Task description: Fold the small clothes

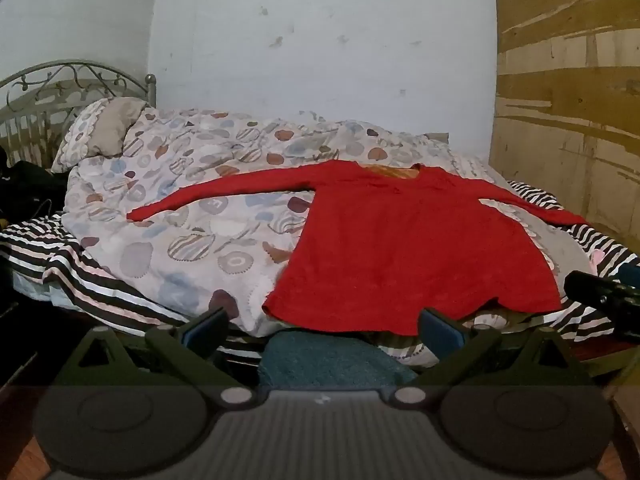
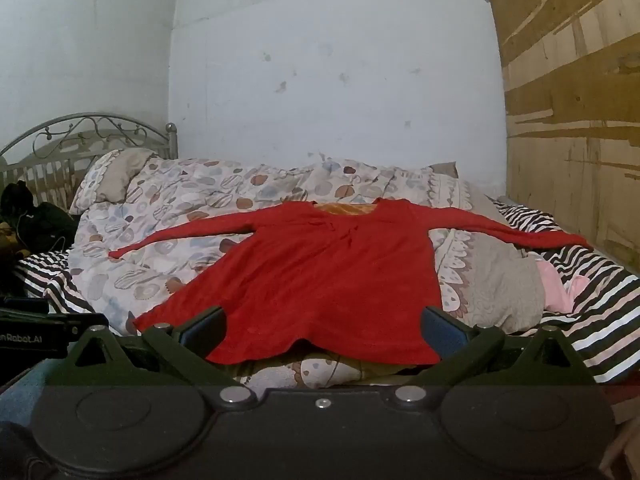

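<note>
A red long-sleeved top (image 1: 408, 248) lies flat on the bed, front up, both sleeves spread out to the sides, hem toward me. It also shows in the right wrist view (image 2: 320, 280). My left gripper (image 1: 322, 326) is open and empty, just short of the hem's left part. My right gripper (image 2: 322, 330) is open and empty, its fingers level with the hem. The right gripper's body shows at the right edge of the left wrist view (image 1: 604, 300); the left one shows at the left edge of the right wrist view (image 2: 36, 332).
The bed has a patterned duvet (image 1: 192, 216) and a striped sheet (image 1: 80, 272). A pillow (image 1: 100, 132) and metal headboard (image 1: 60, 84) are at the left. Dark items (image 2: 36, 220) lie at the bed's left. A pink cloth (image 2: 556, 284) lies right. A wooden panel (image 1: 568, 100) stands right.
</note>
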Available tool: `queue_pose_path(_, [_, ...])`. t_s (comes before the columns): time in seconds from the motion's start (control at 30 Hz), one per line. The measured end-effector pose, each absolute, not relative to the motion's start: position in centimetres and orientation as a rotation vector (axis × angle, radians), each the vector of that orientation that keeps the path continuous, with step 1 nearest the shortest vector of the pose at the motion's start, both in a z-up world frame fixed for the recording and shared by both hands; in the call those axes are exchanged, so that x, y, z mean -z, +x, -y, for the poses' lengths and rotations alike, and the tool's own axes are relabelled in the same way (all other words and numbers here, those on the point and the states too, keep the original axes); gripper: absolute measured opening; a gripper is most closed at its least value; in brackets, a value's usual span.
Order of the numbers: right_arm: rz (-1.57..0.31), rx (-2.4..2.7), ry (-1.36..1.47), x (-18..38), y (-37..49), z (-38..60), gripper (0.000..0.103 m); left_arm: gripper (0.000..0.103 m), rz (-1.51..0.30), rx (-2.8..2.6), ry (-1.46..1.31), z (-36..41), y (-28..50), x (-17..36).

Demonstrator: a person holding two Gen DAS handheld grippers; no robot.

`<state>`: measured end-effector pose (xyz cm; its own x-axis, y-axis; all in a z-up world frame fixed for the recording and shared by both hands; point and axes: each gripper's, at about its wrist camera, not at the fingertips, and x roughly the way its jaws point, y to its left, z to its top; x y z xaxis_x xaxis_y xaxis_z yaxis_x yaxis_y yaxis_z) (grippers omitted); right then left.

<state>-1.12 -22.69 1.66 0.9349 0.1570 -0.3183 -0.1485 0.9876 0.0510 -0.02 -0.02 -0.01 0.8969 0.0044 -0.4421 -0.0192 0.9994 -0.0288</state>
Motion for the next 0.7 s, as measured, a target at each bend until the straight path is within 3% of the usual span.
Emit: queue_pose_path(0.7, [-0.335,-0.160,0.027,-1.70,-1.08,22.70,0.103,0.102,-0.459,-0.014,-0.027,0.04,-0.02,0.02])
